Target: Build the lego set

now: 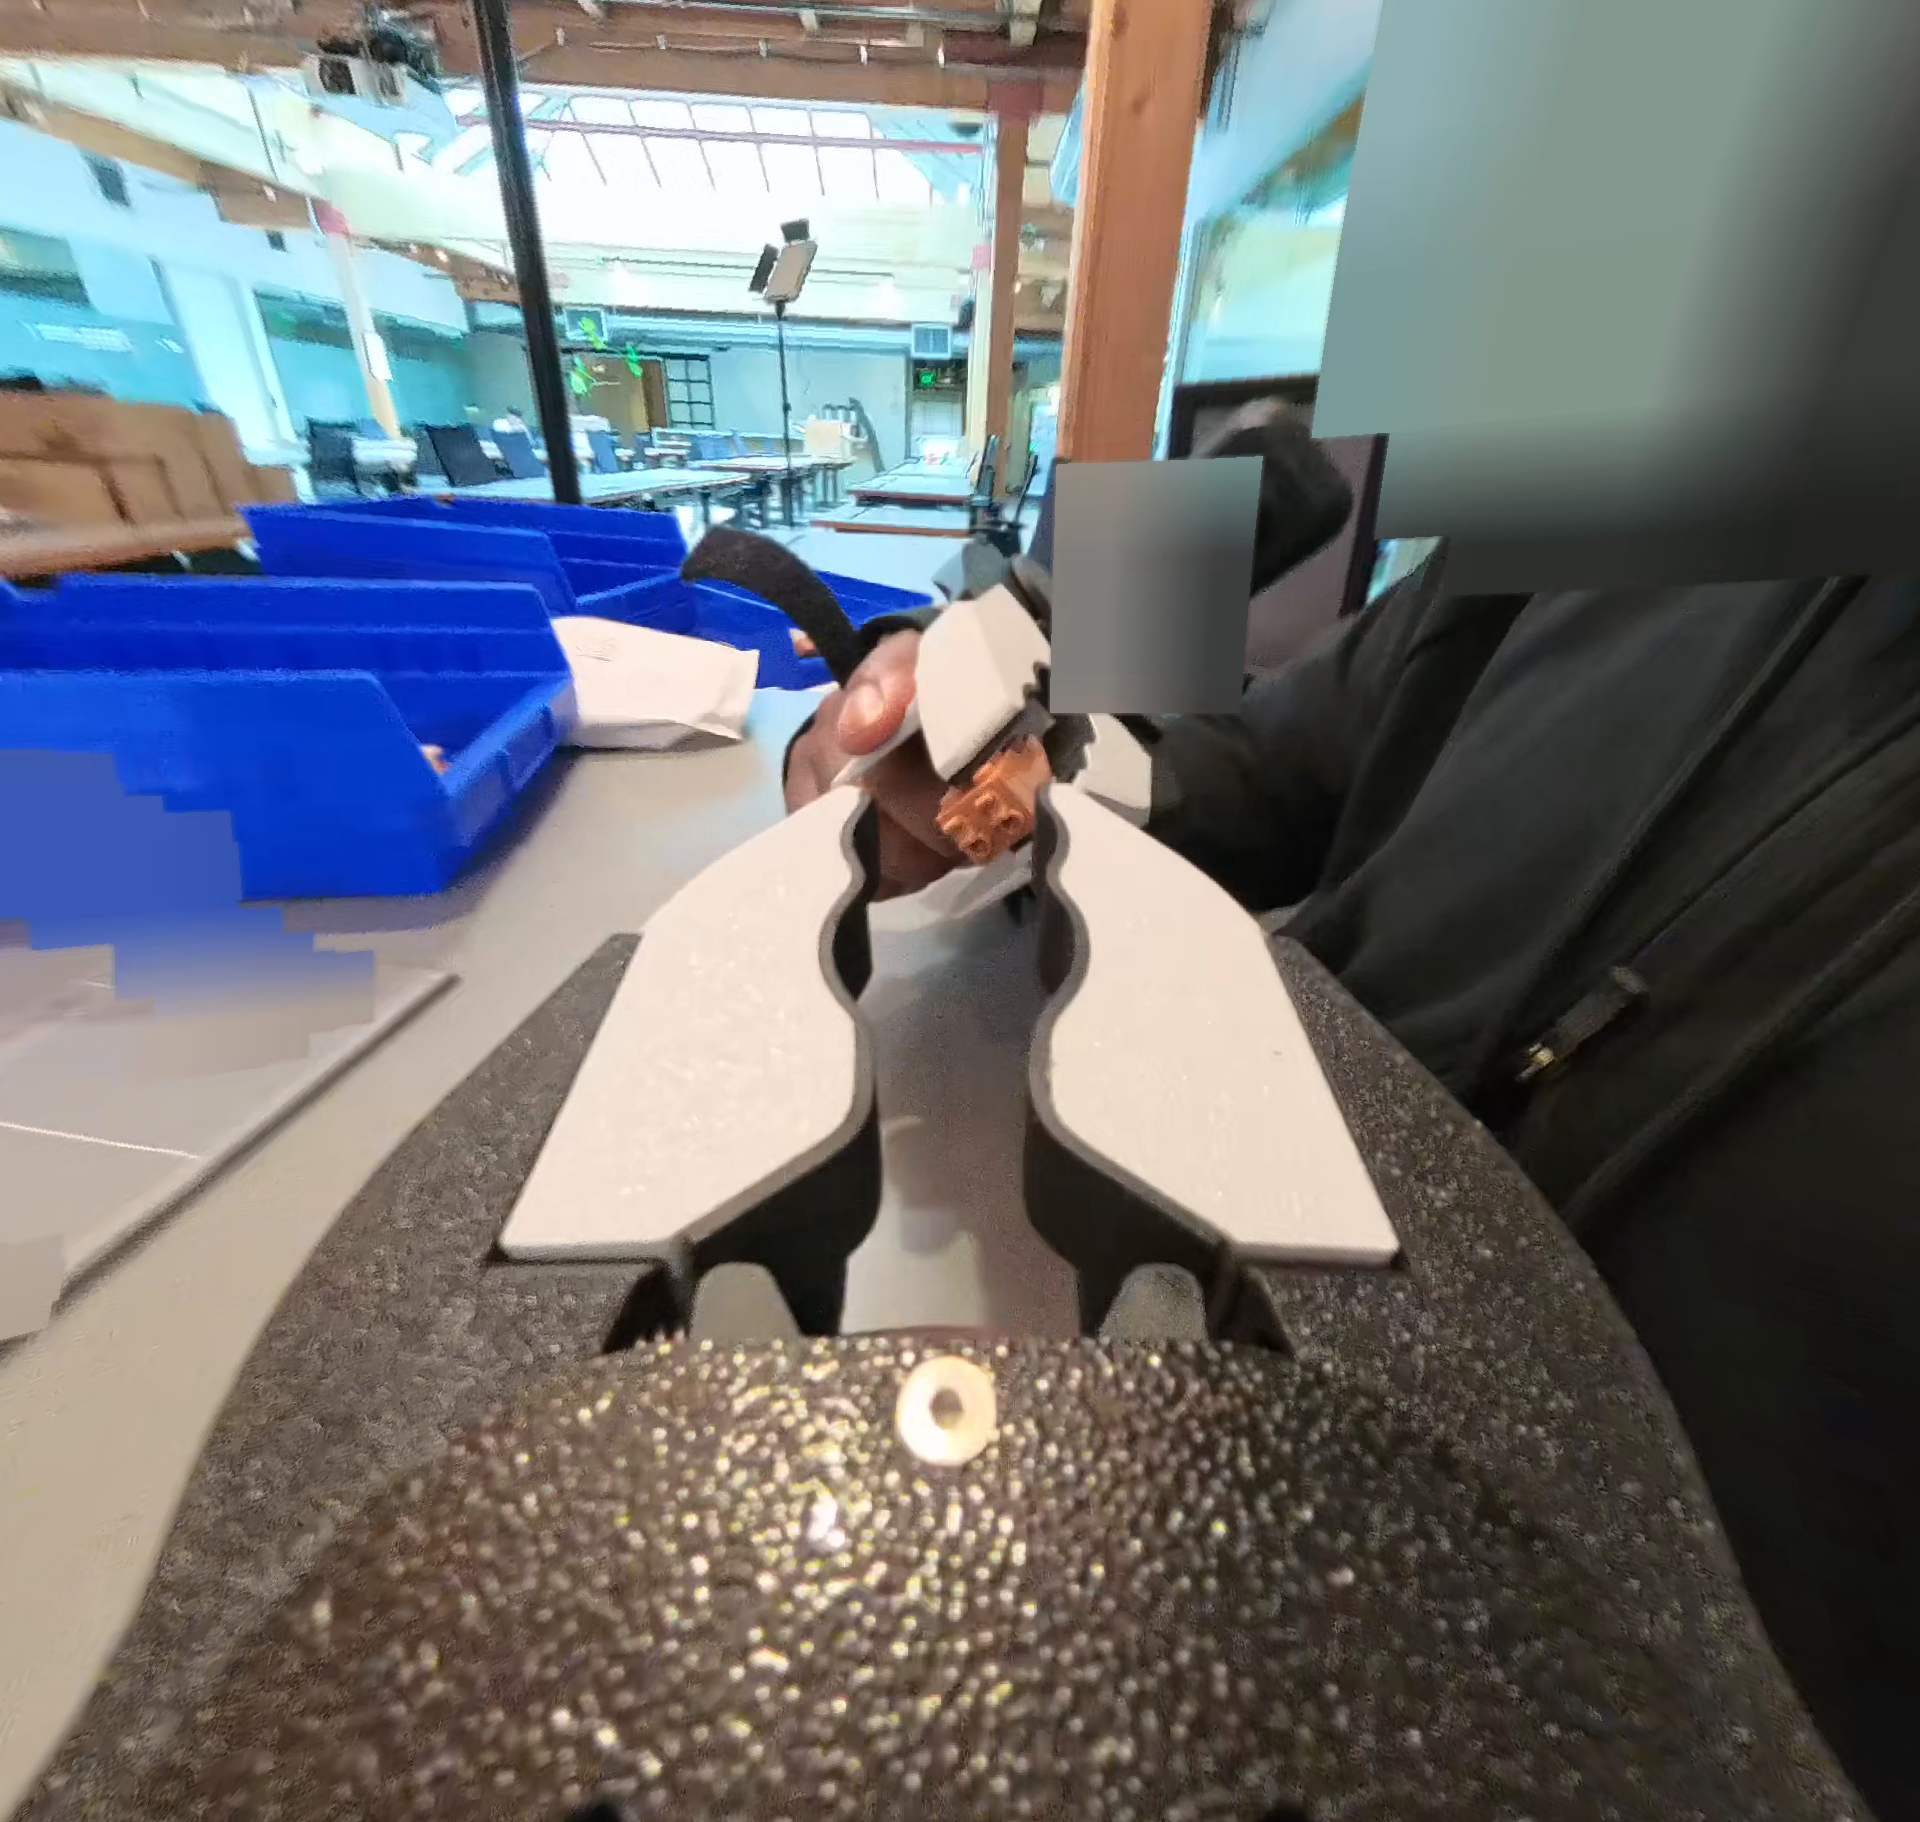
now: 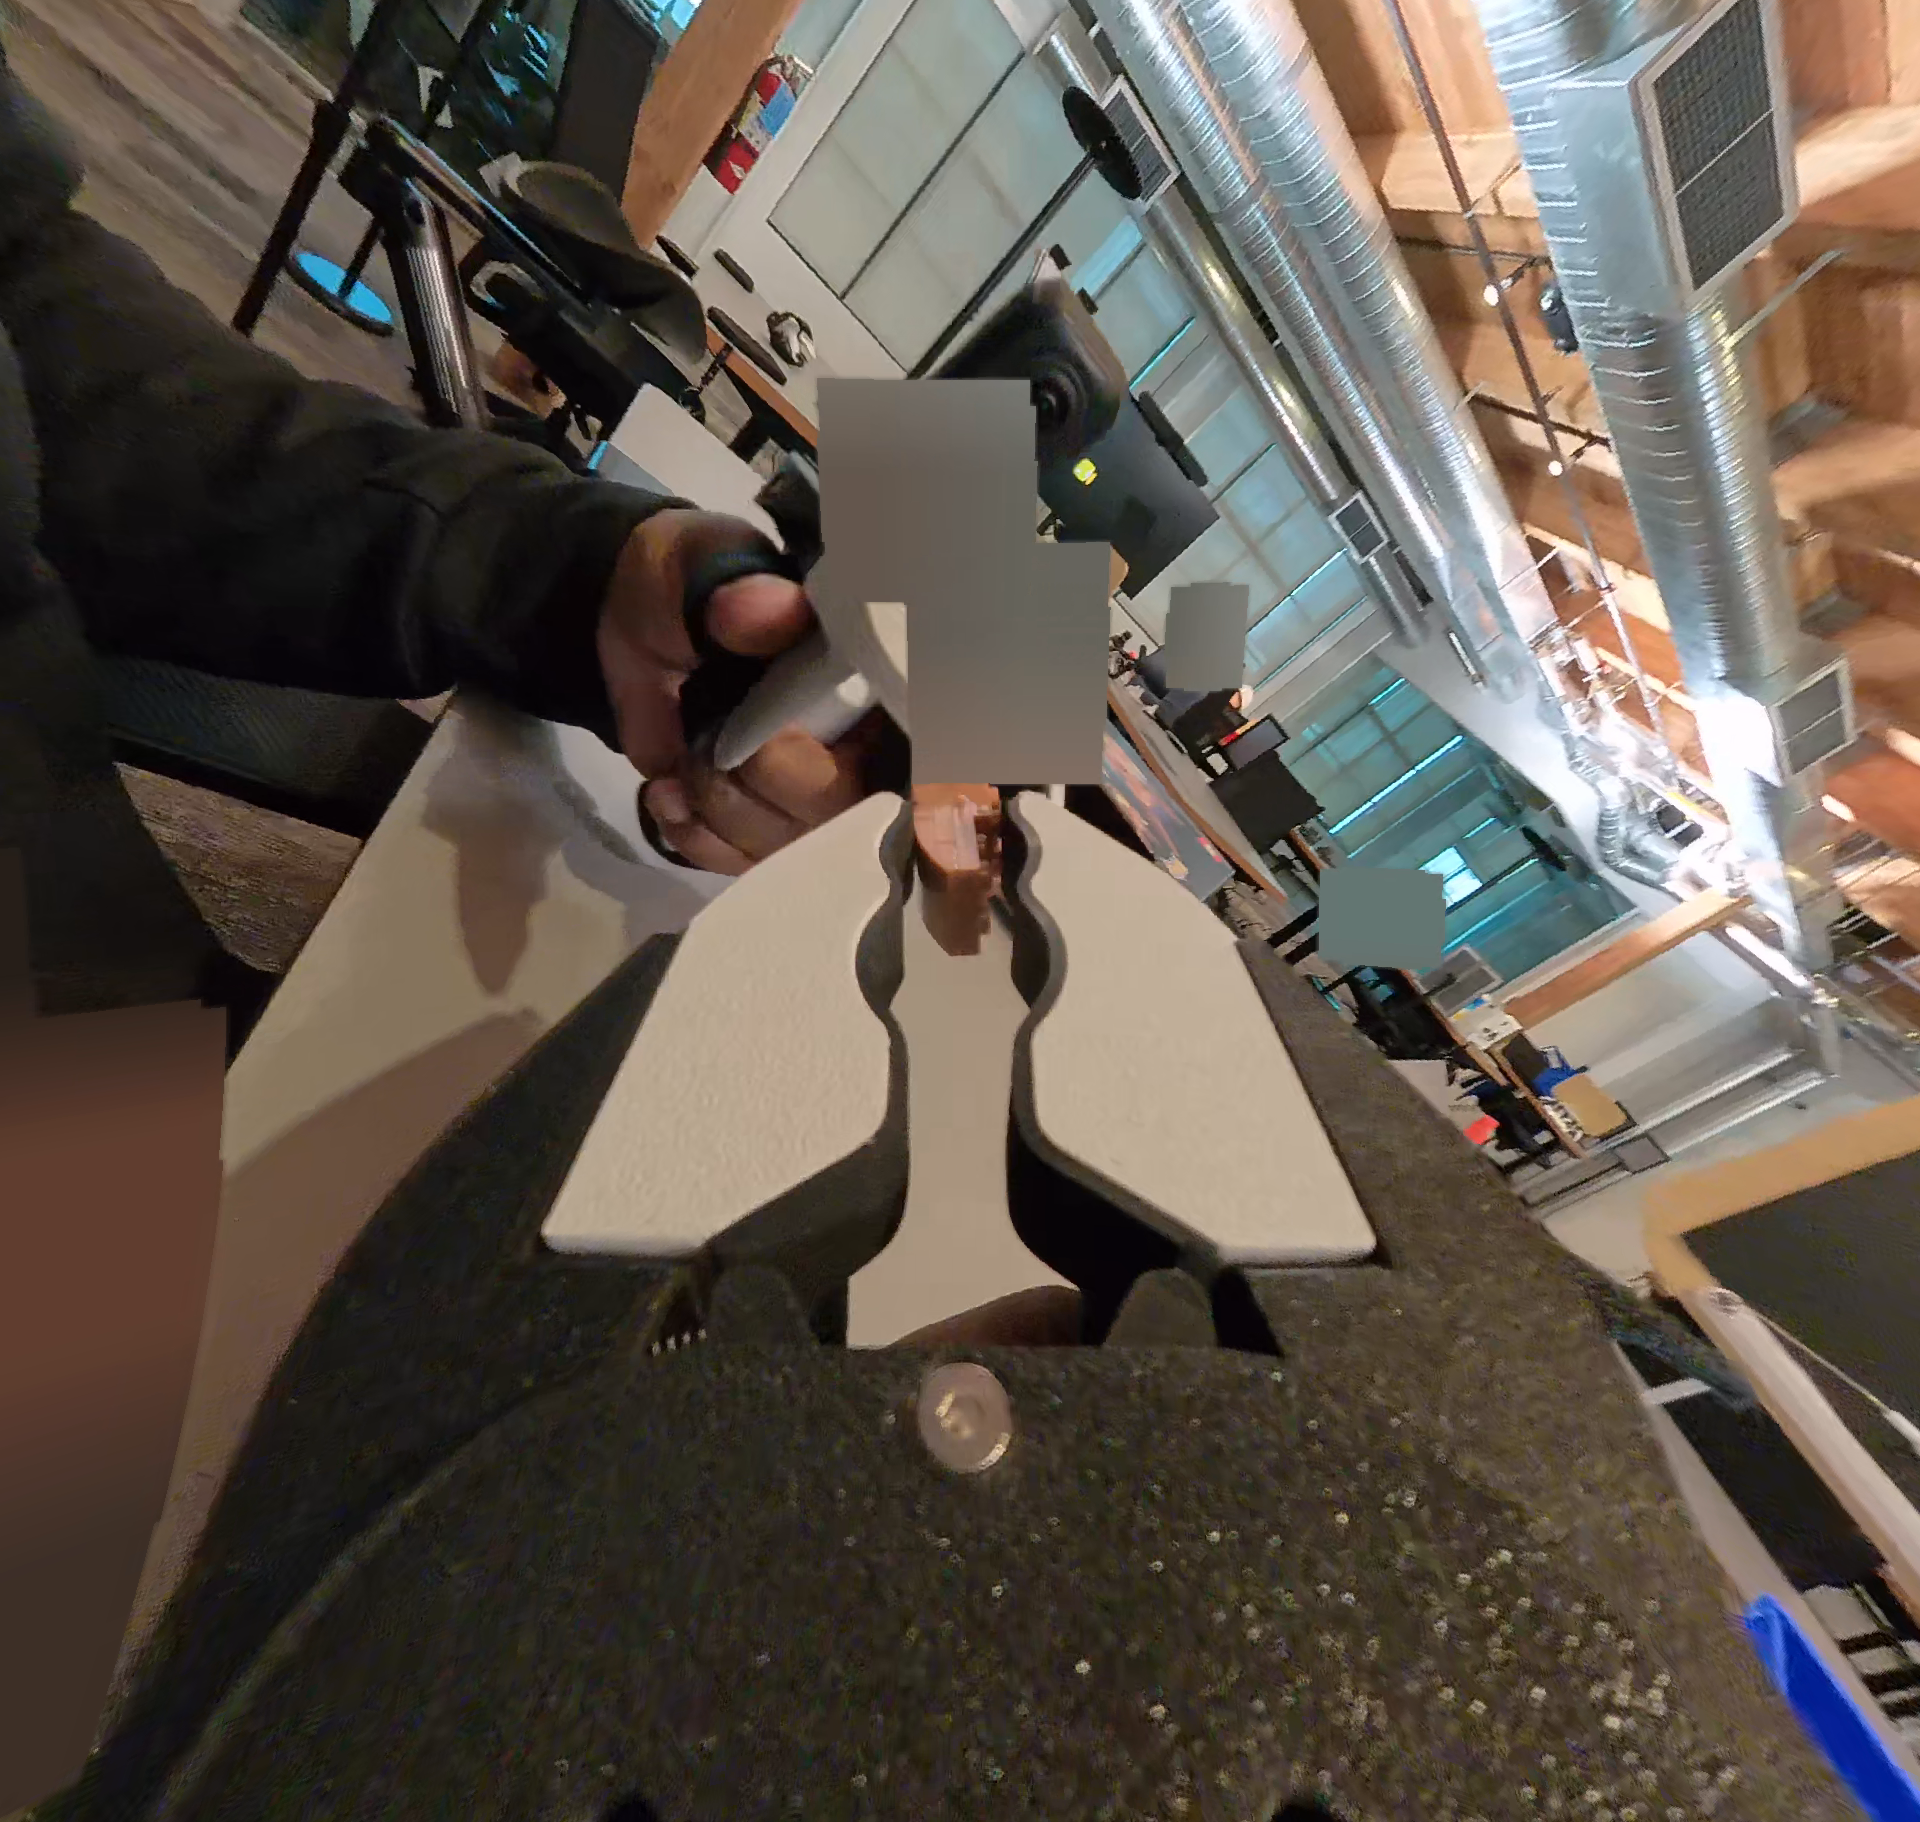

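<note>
Two handheld grippers meet tip to tip over a grey tabletop (image 1: 623, 837), sharing a small brown studded plastic brick (image 1: 982, 816).

The right gripper (image 2: 956, 889) is clenched on the brick, both grey fingers pressed to its sides. Facing the brick, the left gripper (image 1: 951, 837) stands released, its fingers spread; the brick lies just beside its right fingertip (image 1: 1049, 827), untouched by the other. Behind the brick, a hand (image 1: 883, 733) grips the right gripper's handle. Well left of the brick stand blue plastic bins (image 1: 312, 733), with a white paper bag (image 1: 655, 681) beside them.
</note>
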Available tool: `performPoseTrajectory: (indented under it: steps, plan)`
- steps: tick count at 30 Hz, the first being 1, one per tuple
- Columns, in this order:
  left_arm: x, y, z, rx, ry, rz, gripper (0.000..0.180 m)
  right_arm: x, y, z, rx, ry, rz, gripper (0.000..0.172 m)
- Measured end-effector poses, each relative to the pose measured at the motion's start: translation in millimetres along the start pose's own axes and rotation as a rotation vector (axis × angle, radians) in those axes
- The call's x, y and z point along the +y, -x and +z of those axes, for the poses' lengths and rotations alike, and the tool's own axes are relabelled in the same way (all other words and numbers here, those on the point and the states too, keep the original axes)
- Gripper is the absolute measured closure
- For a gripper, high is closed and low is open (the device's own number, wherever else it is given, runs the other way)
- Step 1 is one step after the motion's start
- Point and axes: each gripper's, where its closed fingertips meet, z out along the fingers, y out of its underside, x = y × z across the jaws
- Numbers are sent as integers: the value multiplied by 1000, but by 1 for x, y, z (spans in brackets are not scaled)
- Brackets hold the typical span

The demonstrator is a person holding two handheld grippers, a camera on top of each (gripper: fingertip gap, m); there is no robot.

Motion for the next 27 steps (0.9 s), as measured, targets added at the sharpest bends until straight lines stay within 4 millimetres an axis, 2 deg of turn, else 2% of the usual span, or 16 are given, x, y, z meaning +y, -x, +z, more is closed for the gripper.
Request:
performPoseTrajectory:
  steps: [4, 12, 14, 20, 24, 27]
  plan:
    - [9, 0, 2, 47, 27, -189, 153, 1, -1, 0, 14, 6, -30, 156]
    - [17, -7, 11, 136, 41, -382, 156, 5, 3, 3, 22, 34, -112, 156]
    - [16, -9, 11, 153, 34, -396, 163, 5, 3, 3, 25, 35, -129, 156]
    - [14, -8, 10, 156, 13, -396, 164, 7, -1, 3, 63, 56, -173, 148]
    - [12, -6, 8, 135, 5, -334, 164, 4, -5, -1, 102, 59, -228, 147]
    - [15, -8, 9, 146, 26, -329, 164, 6, -1, 0, 86, 73, -265, 150]
